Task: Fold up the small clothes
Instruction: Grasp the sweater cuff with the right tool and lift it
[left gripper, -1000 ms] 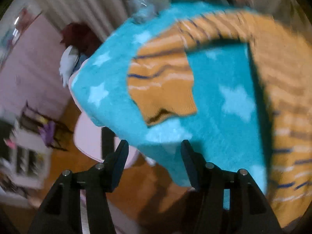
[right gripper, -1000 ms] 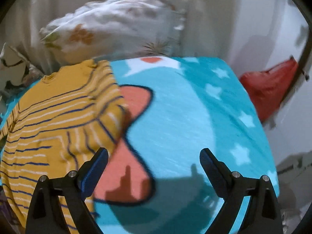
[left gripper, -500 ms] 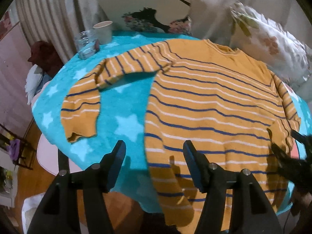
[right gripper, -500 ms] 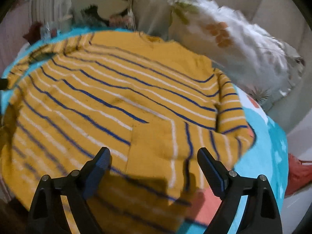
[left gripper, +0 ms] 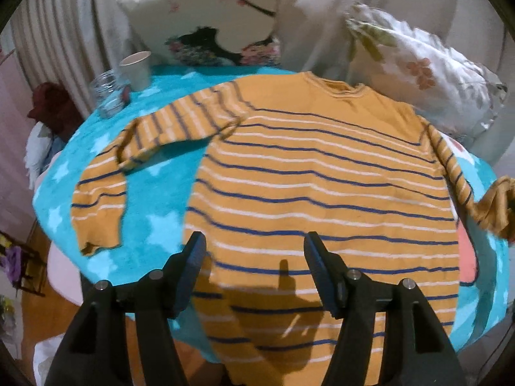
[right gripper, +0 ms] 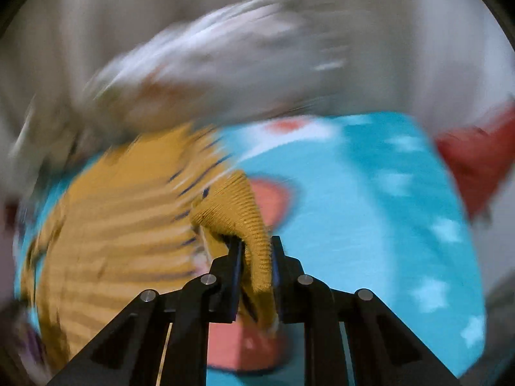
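Folding has hardly begun. Left gripper (left gripper: 254, 254), at 6 o'clock, hangs half open, jaws opening, nothing between. Sweater (left gripper: 322, 193) lies flat on blanket (left gripper: 154, 189); right gripper (right gripper: 256, 257) is closing on its cuff (right gripper: 254, 241). Far sleeve at 10 o'clock remains.

My left gripper (left gripper: 254, 251) was matte black plastic: two broad angular arms, each tapering to a flat, wedge-shaped finger (left gripper: 193, 263) with a dark blue pad on its inner face. Round silver screws sat at the pivots, two to a side. My right gripper (right gripper: 256, 251) had the same build, black linkage arms with four silver screw heads across them.
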### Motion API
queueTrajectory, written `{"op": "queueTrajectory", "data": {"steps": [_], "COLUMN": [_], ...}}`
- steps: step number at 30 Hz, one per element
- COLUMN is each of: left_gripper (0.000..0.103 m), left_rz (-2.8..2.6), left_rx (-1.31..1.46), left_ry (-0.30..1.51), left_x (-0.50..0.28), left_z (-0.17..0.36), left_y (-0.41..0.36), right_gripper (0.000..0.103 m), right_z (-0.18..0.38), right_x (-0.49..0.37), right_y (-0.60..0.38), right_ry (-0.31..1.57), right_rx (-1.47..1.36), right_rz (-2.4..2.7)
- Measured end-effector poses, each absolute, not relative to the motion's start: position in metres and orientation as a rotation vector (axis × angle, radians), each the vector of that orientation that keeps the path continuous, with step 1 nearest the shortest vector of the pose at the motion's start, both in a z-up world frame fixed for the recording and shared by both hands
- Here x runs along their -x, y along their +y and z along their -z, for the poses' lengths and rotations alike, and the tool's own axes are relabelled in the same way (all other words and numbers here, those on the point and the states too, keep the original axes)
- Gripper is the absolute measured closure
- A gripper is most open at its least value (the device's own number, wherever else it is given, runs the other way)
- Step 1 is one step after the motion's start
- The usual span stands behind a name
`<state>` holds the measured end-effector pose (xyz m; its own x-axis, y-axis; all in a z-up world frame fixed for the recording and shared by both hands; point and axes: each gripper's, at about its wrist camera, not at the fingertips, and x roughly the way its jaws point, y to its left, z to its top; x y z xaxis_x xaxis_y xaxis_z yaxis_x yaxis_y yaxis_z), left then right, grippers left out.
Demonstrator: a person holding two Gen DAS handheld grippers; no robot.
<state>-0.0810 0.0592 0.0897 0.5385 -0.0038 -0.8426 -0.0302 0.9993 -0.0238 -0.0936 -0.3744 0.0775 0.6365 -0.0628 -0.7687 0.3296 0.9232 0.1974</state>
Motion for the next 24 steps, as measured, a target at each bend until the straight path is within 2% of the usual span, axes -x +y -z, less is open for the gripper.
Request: {"op": "queueTrajectory", "data": {"steps": [6,11,20,24], "left_gripper": [0.041,0.041,0.04,0.036], "left_rz": [0.022,-0.001,0.035,0.004], "left_rx": [0.037,0.092,0.167,0.206], "left_ry": [1.041,1.05,1.025,1.019], "left_x": [0.087,0.081,0.048,0.041], "left_z": [-0.085,-0.086,-0.092,-0.09], "left_y": [0.051,0.076,0.14,0.199], "right_gripper": [0.087,0.086,0.086,0.086], "right_z": [-0.089,-0.1,-0.139,-0.143], "right_x": [0.116,0.102,0.013,-0.05], "right_y": [-0.476,-0.47,-0.318,-0.202], "right_ry": [0.795,0.78,0.797,0.857], "right_rx": [-0.475,-0.499,-0.423,-0.242], "right_rz": [0.472,0.443,0.103,-0.009]}}
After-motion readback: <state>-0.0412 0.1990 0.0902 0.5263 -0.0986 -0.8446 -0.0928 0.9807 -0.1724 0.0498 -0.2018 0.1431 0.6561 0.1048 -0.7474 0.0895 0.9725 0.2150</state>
